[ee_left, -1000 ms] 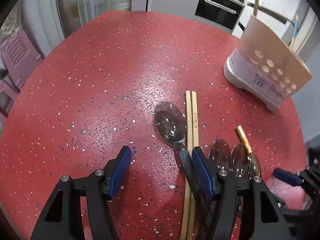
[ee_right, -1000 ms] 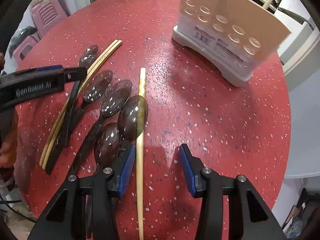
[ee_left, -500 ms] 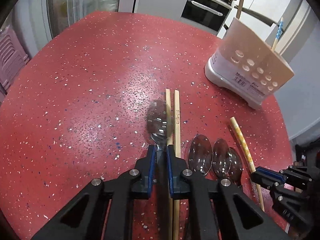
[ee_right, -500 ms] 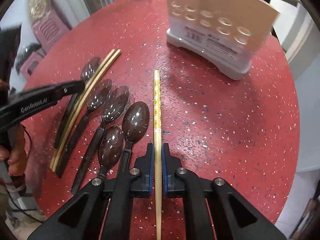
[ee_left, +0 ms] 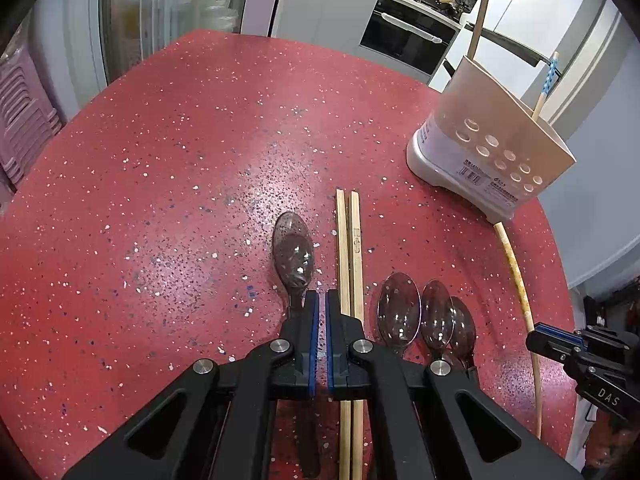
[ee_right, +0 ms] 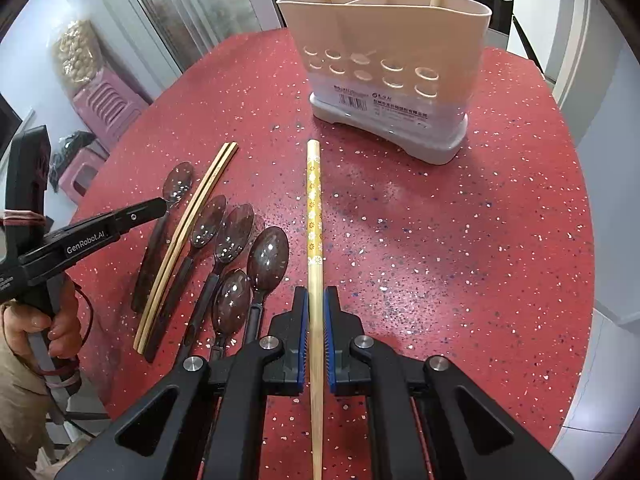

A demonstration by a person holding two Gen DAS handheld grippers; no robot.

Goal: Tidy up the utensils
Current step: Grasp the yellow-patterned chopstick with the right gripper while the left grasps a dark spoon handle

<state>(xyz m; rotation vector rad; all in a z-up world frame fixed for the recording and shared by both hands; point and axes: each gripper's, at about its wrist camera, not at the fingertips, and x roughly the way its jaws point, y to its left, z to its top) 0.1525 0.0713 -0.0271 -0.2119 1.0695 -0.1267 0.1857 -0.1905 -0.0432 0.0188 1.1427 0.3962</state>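
My left gripper (ee_left: 322, 296) is shut on the neck of a dark see-through spoon (ee_left: 294, 256); the right wrist view shows the same spoon (ee_right: 178, 182) at the left gripper's tip (ee_right: 160, 204). My right gripper (ee_right: 316, 300) is shut on a flower-patterned chopstick (ee_right: 314, 200), whose far end points at the beige utensil holder (ee_right: 384, 48). From the left wrist view that chopstick (ee_left: 516, 276) runs from the right gripper (ee_left: 560, 344) up to the holder (ee_left: 492, 152). Two chopsticks stand upright in the holder.
A pair of plain wooden chopsticks (ee_left: 348, 248) and several more dark spoons (ee_right: 232, 232) lie on the red speckled table (ee_left: 180, 160). A person's hand (ee_right: 60, 320) grips the left tool's handle. Purple stools (ee_right: 108, 104) stand beyond the table's left edge.
Both grippers went from open to shut, the left on the spoon's neck and the right on the patterned chopstick. Both have since pulled up and back a little with their loads.
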